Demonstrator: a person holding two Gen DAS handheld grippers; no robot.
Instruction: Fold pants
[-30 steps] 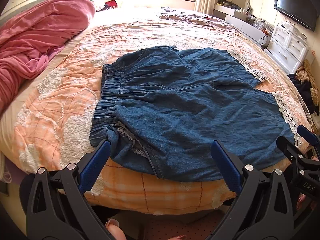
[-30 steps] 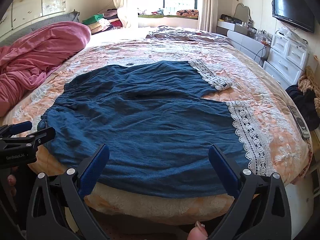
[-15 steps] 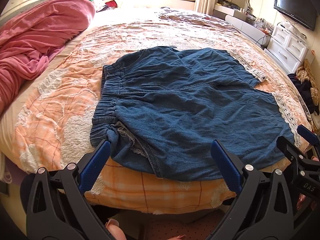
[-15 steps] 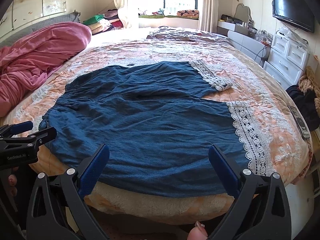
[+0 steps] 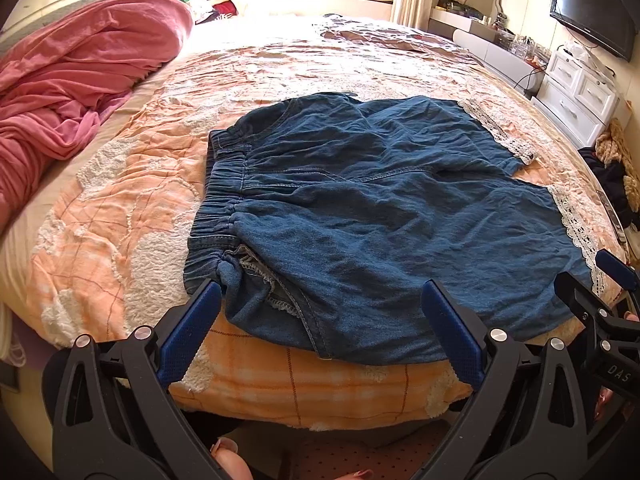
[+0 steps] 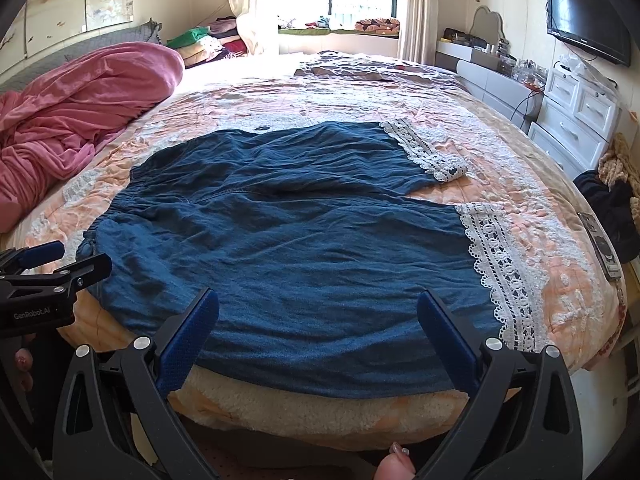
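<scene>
**Denim shorts lie flat on the bed, both grippers spread wide and empty**

The blue denim shorts (image 5: 372, 216) with white lace hems (image 6: 500, 272) are spread unfolded on the peach quilted bedspread (image 5: 120, 208), just ahead of both pairs of fingers and reaching the near edge of the bed.

The left gripper (image 5: 320, 324) hovers at the near edge, its blue-padded fingers (image 5: 188, 332) released and far apart, grasping nothing. The elastic waistband (image 5: 220, 200) lies ahead of the left finger, and a turned-out pocket lining shows just beyond that finger's tip. The legs run off to the right of the fingers.

The right gripper (image 6: 318, 324) is also released, its fingers (image 6: 448, 332) splayed wide with nothing between them. The near leg's lace hem lies just beyond the right finger; the far leg's hem sits further ahead and to the right. In this view the left gripper shows at the left edge, beside the waistband end.

A rumpled pink blanket (image 6: 80, 112) is heaped well to the left of the fingers. A remote control (image 6: 600, 244) rests on the bedspread far to the right. A wall-mounted television (image 6: 586, 20) hangs above white drawers (image 6: 576, 120).
</scene>
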